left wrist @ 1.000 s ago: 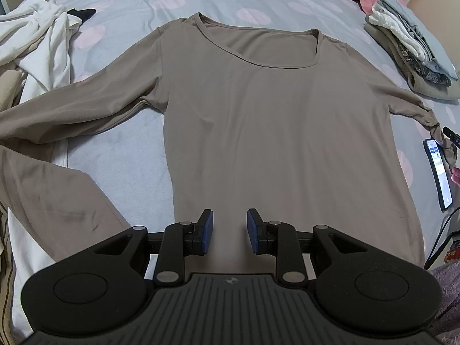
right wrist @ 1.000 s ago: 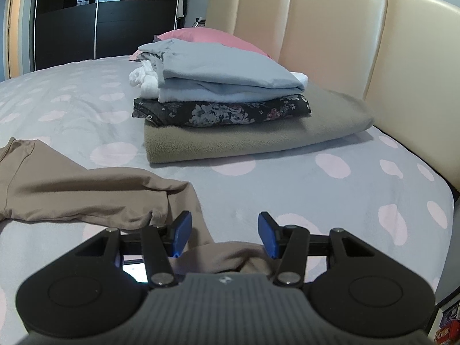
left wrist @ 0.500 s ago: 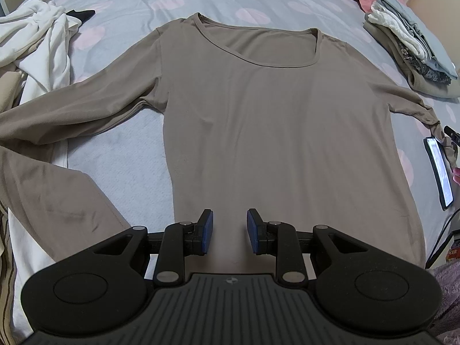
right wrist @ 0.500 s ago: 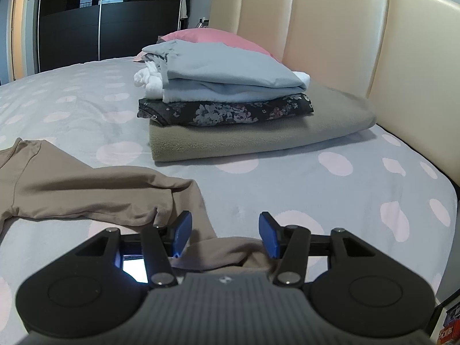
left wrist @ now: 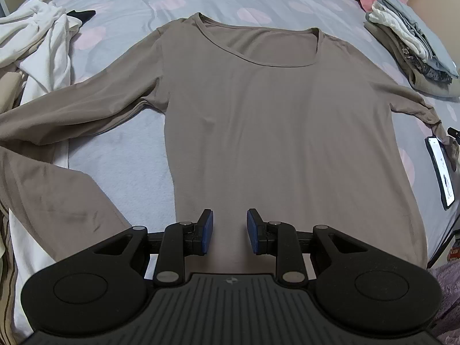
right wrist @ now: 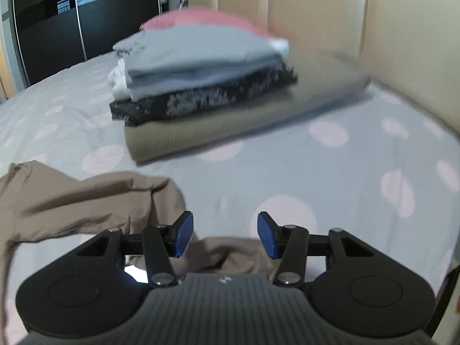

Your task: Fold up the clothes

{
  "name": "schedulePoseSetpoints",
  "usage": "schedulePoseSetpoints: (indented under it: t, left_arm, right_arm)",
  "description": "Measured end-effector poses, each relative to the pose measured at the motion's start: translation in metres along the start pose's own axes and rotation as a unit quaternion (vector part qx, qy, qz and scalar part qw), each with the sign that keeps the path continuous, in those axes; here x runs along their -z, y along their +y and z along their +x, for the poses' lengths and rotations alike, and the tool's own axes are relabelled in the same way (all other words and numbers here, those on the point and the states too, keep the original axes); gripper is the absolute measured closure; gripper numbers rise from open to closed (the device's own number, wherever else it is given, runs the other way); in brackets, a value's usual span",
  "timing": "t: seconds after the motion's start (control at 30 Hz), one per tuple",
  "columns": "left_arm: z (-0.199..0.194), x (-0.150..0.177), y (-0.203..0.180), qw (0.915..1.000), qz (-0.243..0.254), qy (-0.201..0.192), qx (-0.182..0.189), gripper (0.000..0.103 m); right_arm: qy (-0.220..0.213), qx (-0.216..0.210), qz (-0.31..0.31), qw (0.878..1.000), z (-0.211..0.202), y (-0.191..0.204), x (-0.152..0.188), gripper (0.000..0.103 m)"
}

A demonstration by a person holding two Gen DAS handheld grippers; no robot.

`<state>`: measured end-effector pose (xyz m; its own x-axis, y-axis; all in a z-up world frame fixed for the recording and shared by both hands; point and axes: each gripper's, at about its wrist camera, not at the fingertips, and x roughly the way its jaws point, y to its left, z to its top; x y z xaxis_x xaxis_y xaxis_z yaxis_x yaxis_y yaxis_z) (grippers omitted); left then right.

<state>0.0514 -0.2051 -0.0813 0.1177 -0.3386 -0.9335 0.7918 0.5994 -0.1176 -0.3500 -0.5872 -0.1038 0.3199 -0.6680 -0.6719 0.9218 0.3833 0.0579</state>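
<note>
A taupe long-sleeved shirt (left wrist: 258, 120) lies flat, front up, on the dotted grey bed sheet (left wrist: 120, 155), neckline at the far end and sleeves spread to both sides. My left gripper (left wrist: 227, 231) hovers over the near hem, open, with nothing between its blue pads. The shirt's right sleeve (right wrist: 86, 201) lies bunched at the left of the right wrist view, and its cuff end (right wrist: 230, 251) sits low between the fingers of my right gripper (right wrist: 224, 234). Those jaws are closing, but the pads do not press on the cloth.
A stack of folded clothes (right wrist: 201, 92) (left wrist: 414, 46) sits by the padded headboard (right wrist: 402, 43), with a pink pillow (right wrist: 201, 18) behind it. A lit phone (left wrist: 440, 172) lies at the bed's right edge. Crumpled white garments (left wrist: 43, 43) lie at the far left.
The right wrist view has rolled and shifted and is now blurred, with the folded stack tilted. The right pads stand slightly closer together. The left gripper and the shirt have not moved.
</note>
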Motion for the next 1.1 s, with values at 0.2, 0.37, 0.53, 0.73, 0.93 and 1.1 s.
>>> schedulePoseSetpoints:
  t: [0.2, 0.37, 0.53, 0.73, 0.93, 1.1]
  left_arm:
    - [0.0, 0.0, -0.002, 1.0, 0.005, -0.001, 0.002, 0.079]
    - [-0.001, 0.001, -0.001, 1.0, 0.003, -0.003, 0.002, 0.079]
    - [-0.002, 0.001, -0.002, 1.0, 0.003, -0.004, 0.002, 0.079]
    - [-0.001, 0.0, -0.003, 1.0, 0.006, -0.003, 0.002, 0.079]
    - [0.0, 0.0, -0.003, 1.0, 0.005, 0.001, -0.001, 0.079]
    - [0.0, -0.001, -0.001, 1.0, 0.002, 0.0, -0.003, 0.079]
  right_arm:
    - [0.056, -0.02, -0.021, 0.998, 0.008, 0.006, 0.009, 0.066]
    - [0.041, 0.009, -0.068, 0.997, 0.005, 0.015, 0.01, 0.096]
    - [0.001, 0.067, -0.057, 0.996, -0.002, 0.004, -0.005, 0.097]
    - [-0.033, 0.051, -0.051, 0.997, -0.009, -0.001, -0.005, 0.085]
    - [-0.059, 0.051, -0.086, 0.993, -0.013, 0.017, 0.012, 0.083]
    - [-0.09, 0.056, -0.106, 0.989, -0.02, 0.027, 0.03, 0.072]
